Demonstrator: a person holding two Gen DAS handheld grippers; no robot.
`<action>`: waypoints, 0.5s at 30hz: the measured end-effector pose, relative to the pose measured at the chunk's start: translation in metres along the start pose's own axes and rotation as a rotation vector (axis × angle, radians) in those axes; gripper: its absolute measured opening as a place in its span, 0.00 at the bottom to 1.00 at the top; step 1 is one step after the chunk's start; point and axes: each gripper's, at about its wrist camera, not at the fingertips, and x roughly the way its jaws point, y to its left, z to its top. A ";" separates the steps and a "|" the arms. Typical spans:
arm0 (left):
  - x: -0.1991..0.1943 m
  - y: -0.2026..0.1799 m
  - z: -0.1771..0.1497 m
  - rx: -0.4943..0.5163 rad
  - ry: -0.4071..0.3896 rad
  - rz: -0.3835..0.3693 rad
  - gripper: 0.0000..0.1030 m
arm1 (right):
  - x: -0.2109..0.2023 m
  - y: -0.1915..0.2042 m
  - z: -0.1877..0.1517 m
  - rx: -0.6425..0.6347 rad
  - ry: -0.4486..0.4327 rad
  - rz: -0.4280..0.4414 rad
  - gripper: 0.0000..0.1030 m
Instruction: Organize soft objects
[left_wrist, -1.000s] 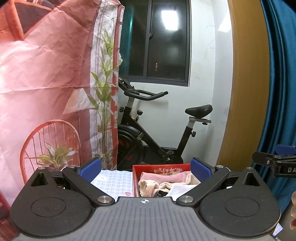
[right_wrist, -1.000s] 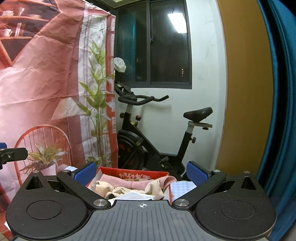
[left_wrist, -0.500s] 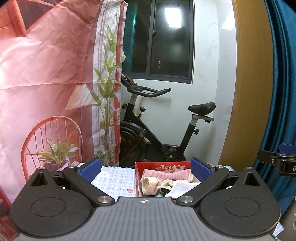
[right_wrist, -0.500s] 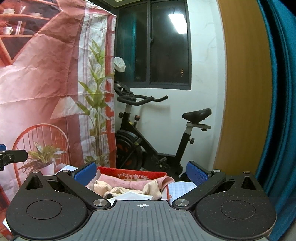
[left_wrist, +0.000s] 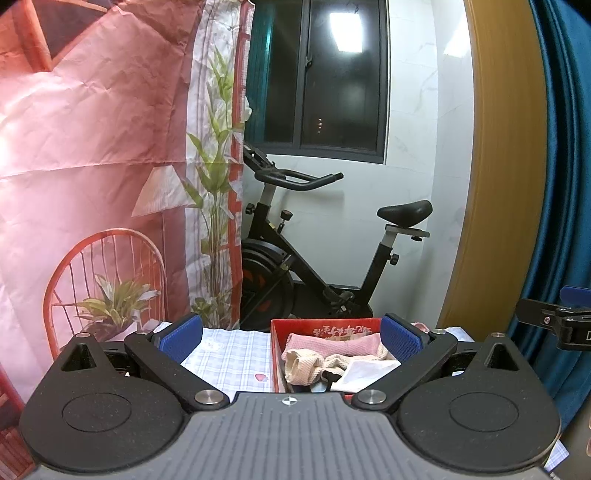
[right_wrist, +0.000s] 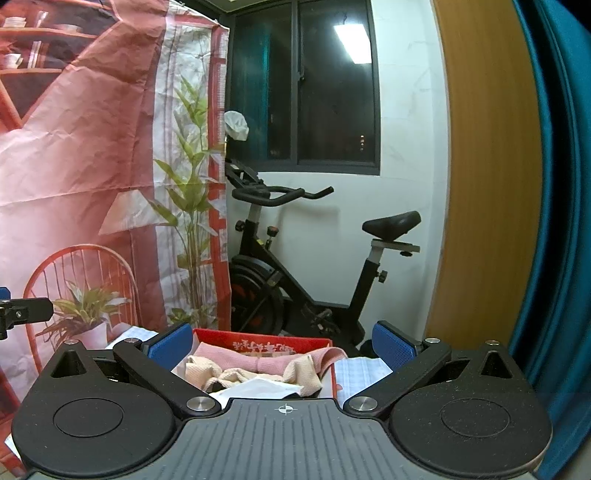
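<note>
Soft objects, left wrist view: pink cloth (left_wrist: 334, 341), cream knit piece (left_wrist: 301, 363) and white folded piece (left_wrist: 364, 369) heaped inside red box (left_wrist: 325, 326), right of centre, just past the gripper.
Red box, left wrist view: sits on the table (left_wrist: 232, 350) under a pale checked cloth; printed characters on its far inner wall.
Left gripper (left_wrist: 291, 338): wide open, nothing held; blue pads (left_wrist: 400, 338) spread apart, right pad in front of the box's right end, left pad over the checked cloth.
Right gripper, left wrist view: black tip with blue pad (left_wrist: 556, 315) at far right edge, level with the box, well apart from it.
Background, left wrist view: exercise bike (left_wrist: 317, 266) beyond the table, dark window (left_wrist: 332, 81) above it, printed pink backdrop (left_wrist: 92, 147) at left, blue curtain (left_wrist: 561, 166) at right.

Soft objects, right wrist view: pink cloth (right_wrist: 258, 360) draped over the box's right rim, cream knit piece (right_wrist: 229, 374) and white piece (right_wrist: 262, 387) in the near part.
Red box (right_wrist: 258, 339), right wrist view: centred between the pads, on the table (right_wrist: 360, 373).
Right gripper (right_wrist: 284, 349): wide open, nothing held; left pad (right_wrist: 171, 345) in front of the box's left end, right pad over the checked cloth.
Left gripper, right wrist view: black tip (right_wrist: 24, 310) at far left edge; opening not readable from here.
Background, right wrist view: exercise bike (right_wrist: 295, 266), window (right_wrist: 314, 85), backdrop (right_wrist: 92, 147), curtain (right_wrist: 554, 184).
</note>
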 end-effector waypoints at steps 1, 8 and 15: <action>0.000 0.000 0.000 -0.001 0.001 0.003 1.00 | 0.000 0.000 -0.001 -0.001 0.000 0.000 1.00; 0.003 0.003 -0.001 -0.007 0.017 0.011 1.00 | 0.000 0.000 -0.001 -0.001 0.000 0.001 1.00; 0.004 0.001 -0.002 -0.003 0.018 0.017 1.00 | 0.000 0.000 -0.001 -0.002 0.001 0.002 1.00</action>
